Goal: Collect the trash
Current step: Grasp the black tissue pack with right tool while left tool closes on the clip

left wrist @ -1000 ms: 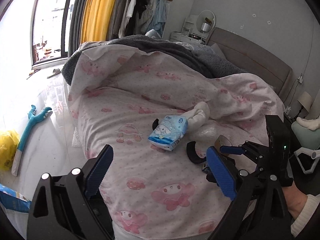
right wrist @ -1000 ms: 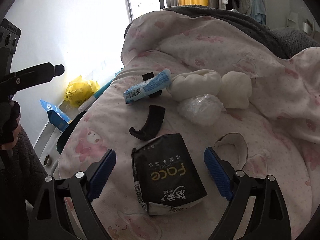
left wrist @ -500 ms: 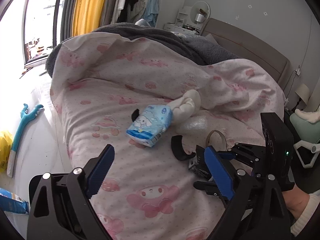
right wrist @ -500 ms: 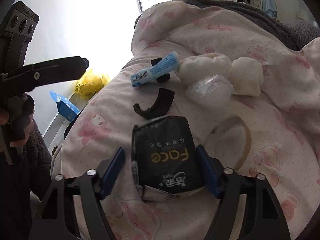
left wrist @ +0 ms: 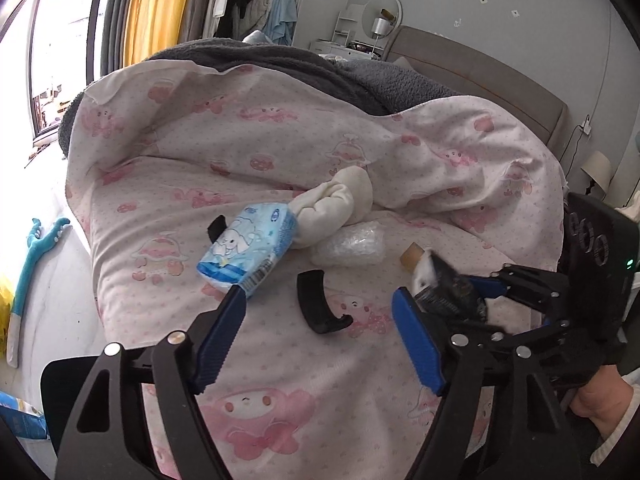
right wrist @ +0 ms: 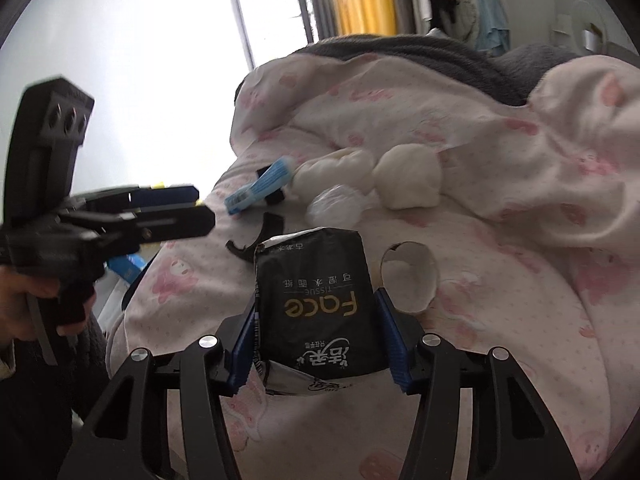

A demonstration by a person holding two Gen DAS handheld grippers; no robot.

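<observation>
My right gripper (right wrist: 316, 344) is closing, and its blue pads press both sides of a black "Face" tissue pack (right wrist: 316, 288), held tilted up off the pink bedspread (right wrist: 500, 320). In the left wrist view it (left wrist: 452, 292) shows at the right with the pack. My left gripper (left wrist: 319, 293) hovers low over the bed with its jaws closing. A black curved plastic piece (left wrist: 310, 300) lies on the cover between the fingers, untouched by the pads. Beyond lie a blue tissue pack (left wrist: 248, 252), a crumpled clear plastic wrap (left wrist: 352, 244), white rolled cloth (left wrist: 336, 200) and a cardboard ring (right wrist: 408, 276).
A grey blanket (left wrist: 280, 64) is heaped at the far side of the bed, before a headboard (left wrist: 480, 76). Left of the bed, on the floor, are a blue hand-shaped stick (left wrist: 36, 248), a yellow bag (left wrist: 4, 300) and a blue box (left wrist: 20, 420). A person's hand (right wrist: 24, 304) holds the left gripper.
The right gripper closed onto the black tissue pack and raised it off the bed. The left gripper moved forward and down toward the black curved piece, and its jaws narrowed.
</observation>
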